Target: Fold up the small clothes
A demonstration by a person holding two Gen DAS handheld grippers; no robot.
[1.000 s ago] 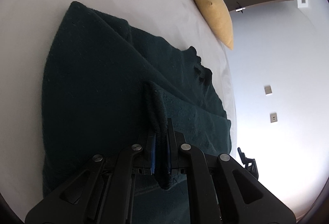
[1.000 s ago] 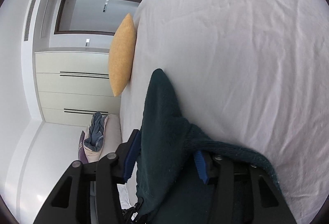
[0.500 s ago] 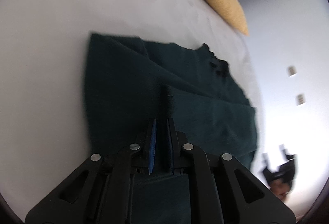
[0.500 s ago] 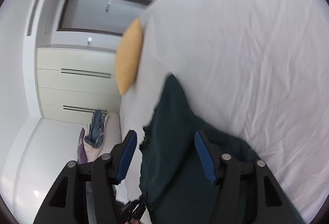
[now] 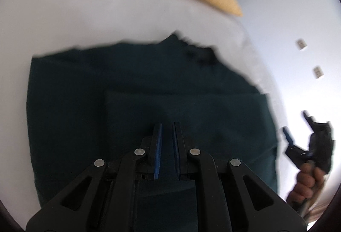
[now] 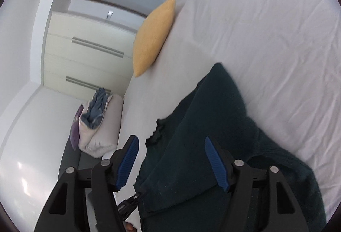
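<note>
On the white bed sheet (image 6: 266,25) lies the dark green knitted garment (image 5: 136,91), spread broad with one panel already turned over on top of itself — its straight edge runs across the middle of the left wrist view, so a first fold looks to be in place. It sits near the side edge of the mattress, which I'd judge keeps it within easy reach of both hands, while the mustard-yellow cushion (image 6: 152,38) rests well apart at the far edge and out of the way.

Now the left gripper (image 5: 167,142): its blue ribbed pads stand nearly together, only a thin slot between them, and I see no cloth pinched in that slot — the knit shows beneath and beyond the tips, not between them. The picture is blurred, so whether the tips brush the fabric I cannot tell.

Over to the right gripper (image 6: 170,159) — jaws wide and opening further. The garment's thick rolled edge runs between the two blue pads (image 6: 215,163) in the right wrist view, but neither pad presses on it; the cloth looks let go and lying on the bed. In the left wrist view that same tool shows at the far right, beyond the bed's edge, a person's hand (image 5: 307,181) wrapped round its handle.

Off to the side, a pale bundle of other laundry (image 6: 98,123) sits on a low surface by the cream drawers (image 6: 87,55) — more to fold, by the look of it. My read is that both tools have set this fold down and the next grip is not yet taken.
</note>
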